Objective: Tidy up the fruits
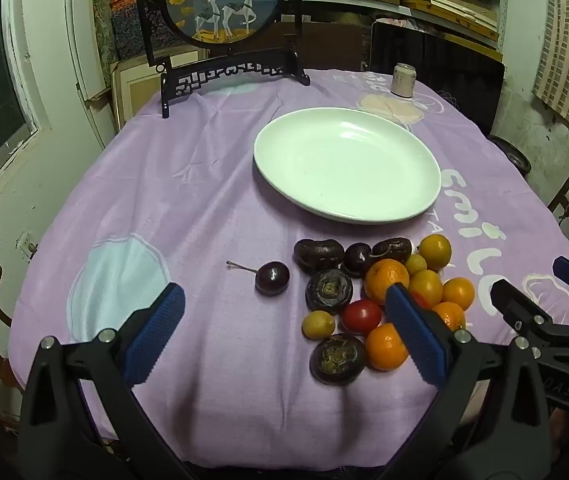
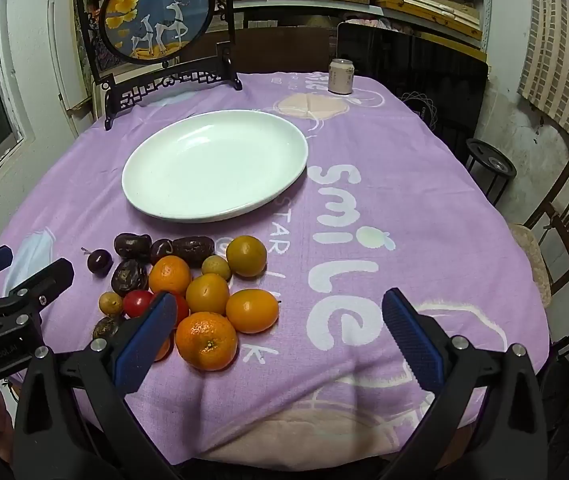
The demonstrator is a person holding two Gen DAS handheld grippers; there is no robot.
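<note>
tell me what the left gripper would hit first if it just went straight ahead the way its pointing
Probably the lone dark cherry, which lies almost centred between the open left gripper fingers and ahead of them. The fruit pile sits off toward the right finger, and the white plate lies farther on. Depth is uncertain.

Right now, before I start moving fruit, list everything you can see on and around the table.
plate: 1, white, empty, table centre
oranges/mandarins: about 7, orange to yellow-orange, cluster in front of the plate
cherry tomatoes: at least 2, red, within the cluster
small round yellow fruits: 2, pale yellow, in the cluster
water chestnuts: 2, dark brown, left part of the cluster
dates: 2, dark brown, the cluster's far edge
cherries: 2, dark red, one apart to the left
can: 1, pale, far edge
deer screen: 1, black frame, far left
tablecloth: 1, purple
left gripper: blue pads, open
right gripper: blue pads, open
</note>
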